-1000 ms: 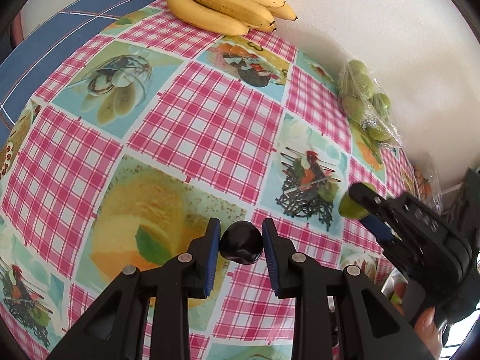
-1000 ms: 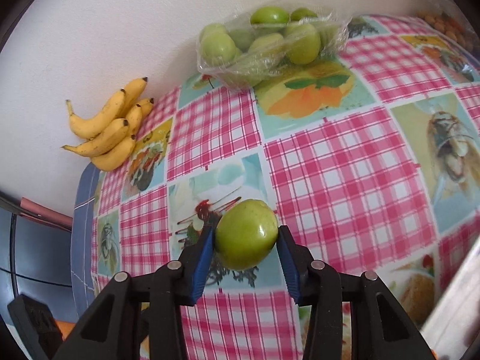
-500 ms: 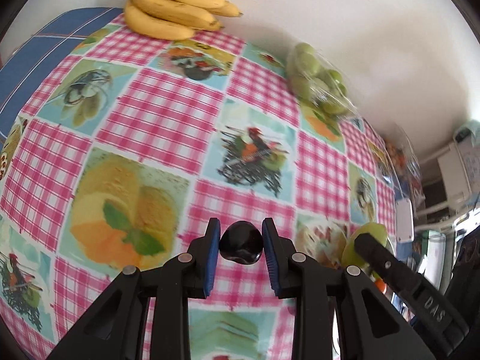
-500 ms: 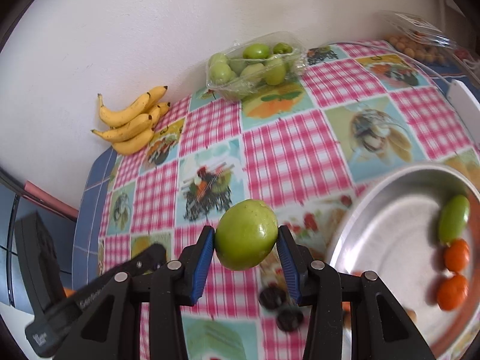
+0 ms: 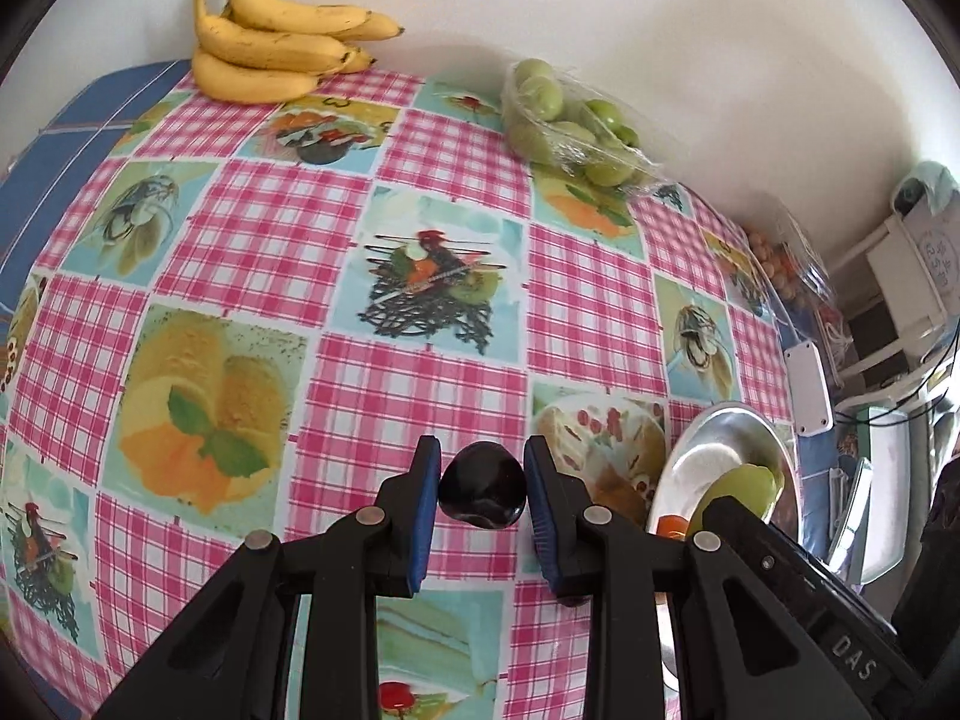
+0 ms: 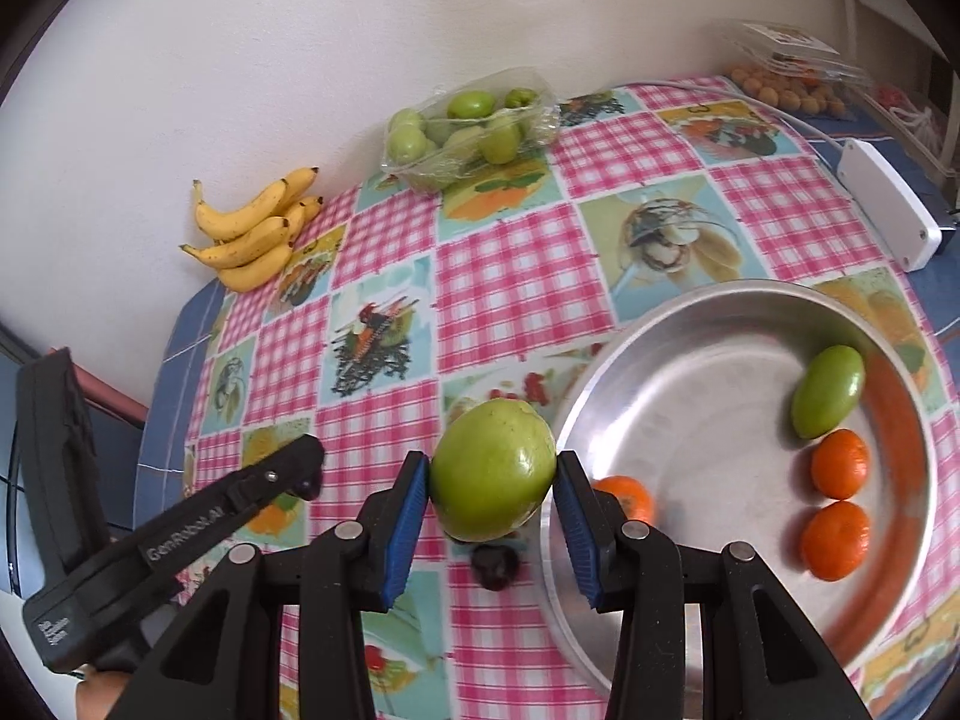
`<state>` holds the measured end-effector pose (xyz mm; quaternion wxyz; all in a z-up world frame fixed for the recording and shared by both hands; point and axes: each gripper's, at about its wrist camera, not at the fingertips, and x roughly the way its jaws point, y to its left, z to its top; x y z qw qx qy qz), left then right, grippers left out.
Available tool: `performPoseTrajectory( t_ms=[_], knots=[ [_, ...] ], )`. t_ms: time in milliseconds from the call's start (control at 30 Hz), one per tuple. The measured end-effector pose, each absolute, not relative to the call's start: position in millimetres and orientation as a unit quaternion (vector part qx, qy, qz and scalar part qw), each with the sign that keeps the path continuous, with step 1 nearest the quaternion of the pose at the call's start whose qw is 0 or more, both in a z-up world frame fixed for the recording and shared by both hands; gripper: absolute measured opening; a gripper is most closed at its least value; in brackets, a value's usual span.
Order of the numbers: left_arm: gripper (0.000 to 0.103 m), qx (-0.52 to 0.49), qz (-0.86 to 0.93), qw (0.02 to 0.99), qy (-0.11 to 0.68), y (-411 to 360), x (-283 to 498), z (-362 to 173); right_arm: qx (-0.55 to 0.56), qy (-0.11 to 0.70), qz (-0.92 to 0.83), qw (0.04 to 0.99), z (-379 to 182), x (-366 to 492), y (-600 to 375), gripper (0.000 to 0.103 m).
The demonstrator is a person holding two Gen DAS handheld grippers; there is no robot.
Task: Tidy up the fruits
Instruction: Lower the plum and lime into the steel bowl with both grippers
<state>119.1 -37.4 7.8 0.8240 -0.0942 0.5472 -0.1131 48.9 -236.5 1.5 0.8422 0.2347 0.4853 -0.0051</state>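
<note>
Both grippers now carried from mid-table to beside steel bowl [image 6: 708, 324]. Left gripper [image 5: 482, 495] clamped narrow on dark plum [image 5: 482, 493]; right gripper [image 6: 493, 471] clamped wider on green apple [image 6: 493, 468], hanging just outside rim. Release into bowl judged next.

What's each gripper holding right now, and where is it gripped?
Left gripper: dark plum, pinched across its sides. Right gripper: green fruit, likewise.
</note>
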Motion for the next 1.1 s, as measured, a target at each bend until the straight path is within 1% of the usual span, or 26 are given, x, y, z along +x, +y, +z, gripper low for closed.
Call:
performPoseTrajectory(
  t_ms=[367, 533, 667, 1100],
  knots=[
    [0.03, 0.008, -0.192, 0.822, 0.536, -130.0, 90.7, 9.5, 0.264, 0.484, -0.085, 0.83, -8.7, 31.4, -317.7, 0.045],
    [0.03, 0.023, -0.227, 0.816, 0.532, -163.0, 81.9, 7.4, 0.268, 0.482, -0.107, 0.827, -9.8, 23.5, -338.6, 0.045],
    [0.03, 0.035, -0.233, 0.819, 0.522, -179.2, 85.0, 7.4, 0.278, 0.48, -0.106, 0.825, -11.5, 22.4, -345.2, 0.046],
    [0.03, 0.042, -0.226, 0.807, 0.544, -196.7, 108.9, -22.1, 0.274, 0.5, -0.102, 0.815, -23.8, 34.7, -343.9, 0.046]
  ],
)
